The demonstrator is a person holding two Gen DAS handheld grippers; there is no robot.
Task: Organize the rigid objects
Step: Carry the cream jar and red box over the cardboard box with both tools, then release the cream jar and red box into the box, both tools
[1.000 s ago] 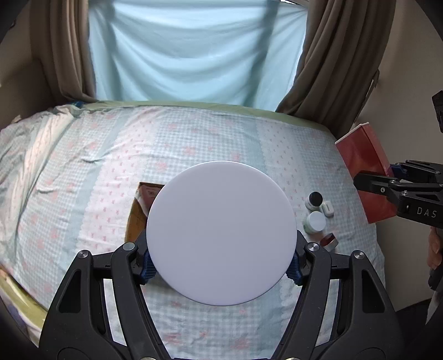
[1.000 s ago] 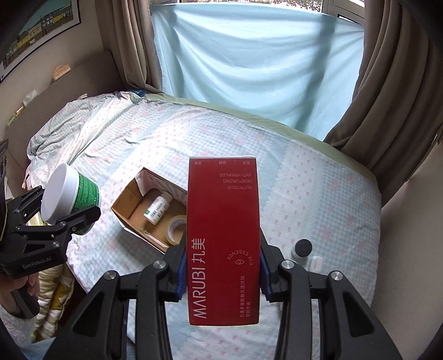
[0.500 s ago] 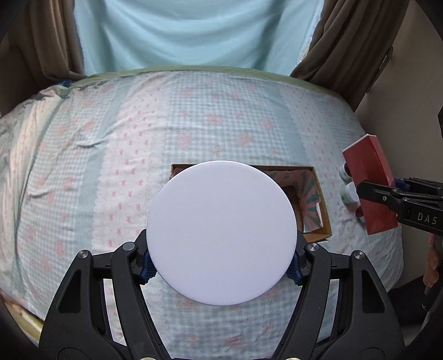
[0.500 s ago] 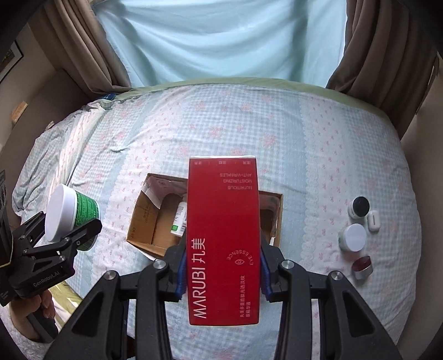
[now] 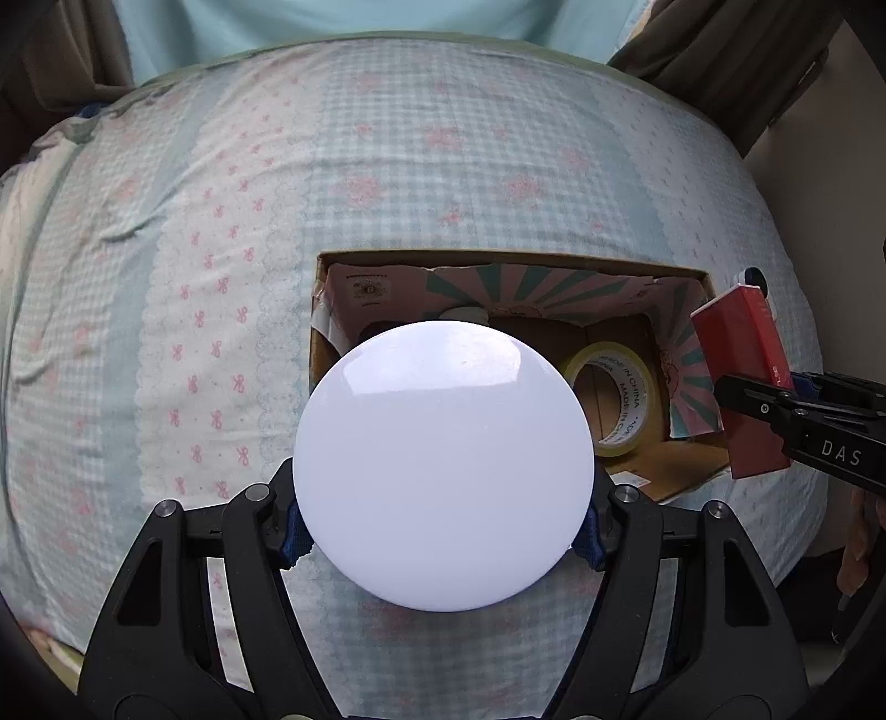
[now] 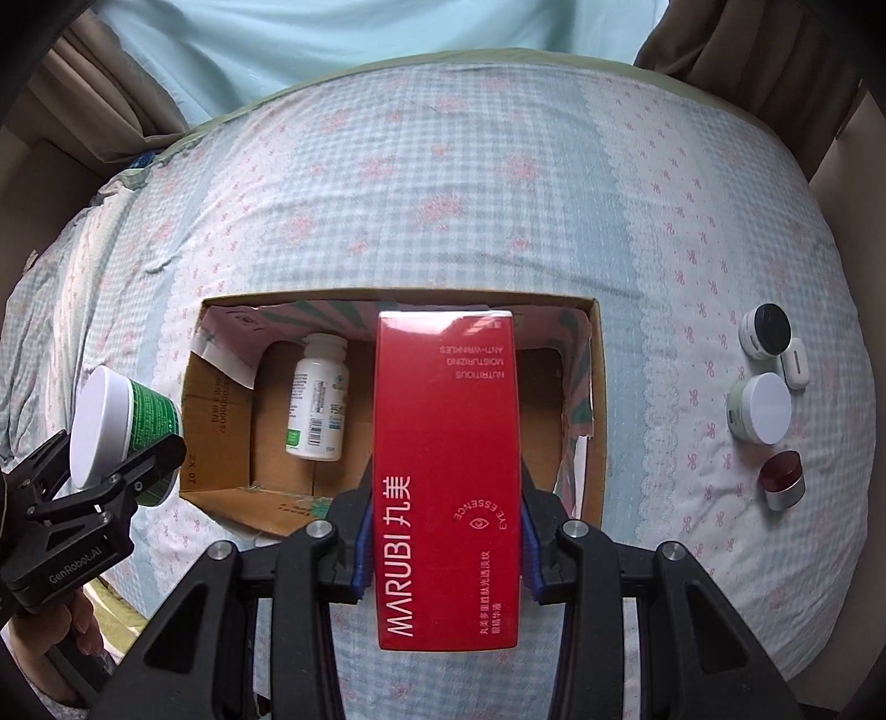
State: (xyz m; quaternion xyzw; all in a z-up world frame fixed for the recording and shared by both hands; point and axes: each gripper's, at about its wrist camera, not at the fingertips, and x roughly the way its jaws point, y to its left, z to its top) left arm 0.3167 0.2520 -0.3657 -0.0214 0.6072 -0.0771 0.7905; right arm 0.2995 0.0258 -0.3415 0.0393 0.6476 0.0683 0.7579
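Note:
My left gripper point(image 5: 443, 526) is shut on a green jar with a white lid point(image 5: 443, 462); it also shows in the right wrist view point(image 6: 119, 421) at the left edge of the open cardboard box point(image 6: 219, 399). My right gripper point(image 6: 443, 545) is shut on a red MARUBI box point(image 6: 446, 476), held over the cardboard box; it also shows in the left wrist view point(image 5: 742, 382) at the box's right edge. Inside the box lie a white pill bottle point(image 6: 318, 399) and a yellow tape roll point(image 5: 614, 399).
The box sits on a bed with a checked floral sheet point(image 6: 443, 194). To its right lie a black-lidded jar point(image 6: 767, 329), a small white case point(image 6: 793, 363), a white-lidded jar point(image 6: 761, 407) and a red jar point(image 6: 782, 479). Curtains point(image 6: 387, 33) hang behind.
Both grippers have moved forward and down toward the cardboard box, which now looks larger and nearer. Both still hold their objects.

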